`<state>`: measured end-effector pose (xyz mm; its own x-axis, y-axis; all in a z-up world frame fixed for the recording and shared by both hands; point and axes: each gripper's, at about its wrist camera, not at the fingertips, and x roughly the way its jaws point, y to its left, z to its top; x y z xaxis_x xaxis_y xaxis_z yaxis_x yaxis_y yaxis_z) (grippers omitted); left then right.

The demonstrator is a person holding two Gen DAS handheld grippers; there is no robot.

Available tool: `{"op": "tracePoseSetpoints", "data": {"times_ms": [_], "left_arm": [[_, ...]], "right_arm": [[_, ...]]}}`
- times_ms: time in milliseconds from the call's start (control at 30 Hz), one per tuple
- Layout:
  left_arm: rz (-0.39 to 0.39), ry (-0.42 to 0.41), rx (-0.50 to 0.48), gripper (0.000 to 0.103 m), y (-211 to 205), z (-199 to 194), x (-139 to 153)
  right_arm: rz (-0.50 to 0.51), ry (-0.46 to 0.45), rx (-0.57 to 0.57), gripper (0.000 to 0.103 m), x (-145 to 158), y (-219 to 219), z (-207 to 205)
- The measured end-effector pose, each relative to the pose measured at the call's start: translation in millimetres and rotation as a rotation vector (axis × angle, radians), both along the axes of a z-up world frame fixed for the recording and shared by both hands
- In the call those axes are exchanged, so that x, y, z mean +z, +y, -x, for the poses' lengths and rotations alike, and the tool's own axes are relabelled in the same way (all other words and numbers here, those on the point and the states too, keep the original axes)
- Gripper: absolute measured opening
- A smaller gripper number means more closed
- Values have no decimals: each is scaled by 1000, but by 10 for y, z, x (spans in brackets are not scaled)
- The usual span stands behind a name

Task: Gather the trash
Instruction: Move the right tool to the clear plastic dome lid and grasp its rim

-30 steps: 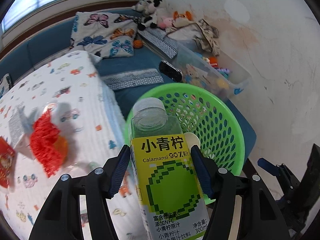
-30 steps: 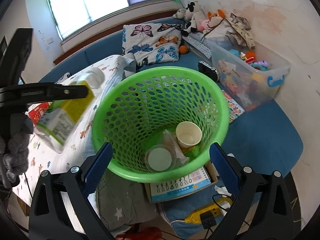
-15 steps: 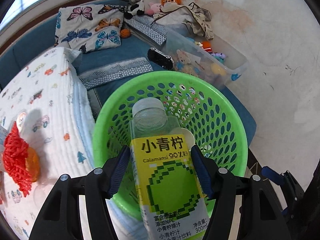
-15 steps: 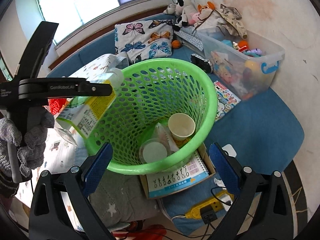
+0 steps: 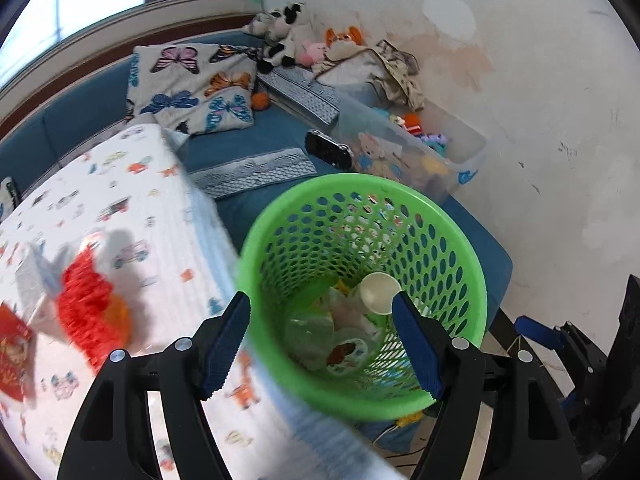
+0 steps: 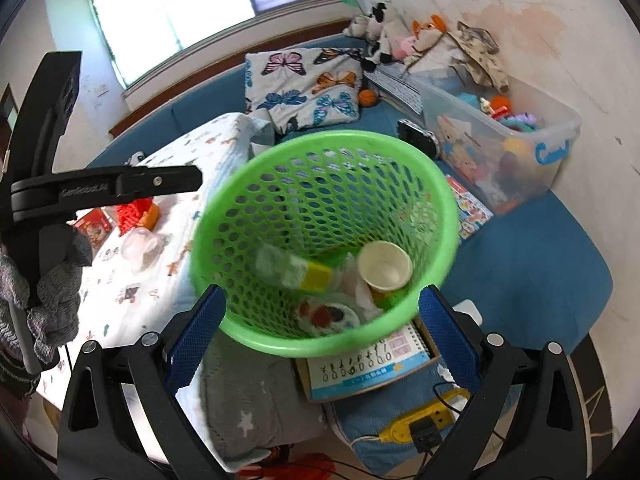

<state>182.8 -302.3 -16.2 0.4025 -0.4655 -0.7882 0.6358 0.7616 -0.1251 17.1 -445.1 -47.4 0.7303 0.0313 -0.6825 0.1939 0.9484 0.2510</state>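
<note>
The green mesh basket (image 5: 460, 280) (image 6: 448, 208) stands beside the patterned bedspread. In it lie a paper cup (image 6: 385, 266), lids, tissue and the yellow-labelled juice bottle (image 6: 296, 270), blurred, against the left inner wall. My left gripper (image 5: 322, 344) is open and empty above the basket's near rim; it shows from the side in the right wrist view (image 6: 120, 186). My right gripper (image 6: 320, 336) is open and empty in front of the basket. On the bedspread lie a red mesh scrap (image 5: 86, 300), a red packet (image 5: 12, 352) and clear plastic (image 6: 140, 246).
A clear toy bin (image 6: 500, 148) stands to the right by the wall. A butterfly pillow (image 5: 192, 88) and plush toys (image 5: 288, 36) lie behind. A workbook (image 6: 372, 364) and a yellow power strip (image 6: 420, 424) lie on the floor under the basket.
My left gripper opened and let go of the juice bottle, which dropped into the green basket. The left gripper has swung a little left; the right gripper stayed open.
</note>
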Motion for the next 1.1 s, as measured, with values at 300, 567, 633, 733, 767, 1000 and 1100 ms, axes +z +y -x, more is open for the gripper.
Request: {"op": "tracePoseSetpoints", "data": {"times_ms": [300, 567, 633, 733, 767, 1000, 1100], "left_arm": [[10, -32, 137, 71, 770, 38, 106], [17, -35, 292, 71, 1500, -34, 118], [21, -33, 336, 71, 1695, -69, 122], [23, -36, 388, 71, 1932, -113, 140], [25, -36, 410, 71, 2027, -130, 142], [31, -27, 492, 71, 2426, -173, 116], [29, -22, 509, 71, 2510, -193, 94]], "right_arm": [[23, -34, 104, 96, 216, 408, -248], [44, -61, 195, 96, 386, 759, -551], [47, -61, 221, 96, 406, 857, -655], [33, -51, 262, 95, 396, 1000, -813], [27, -45, 276, 94, 385, 1054, -869], [15, -7, 378, 89, 236, 1469, -1156], [25, 19, 417, 86, 134, 1657, -1282]]}}
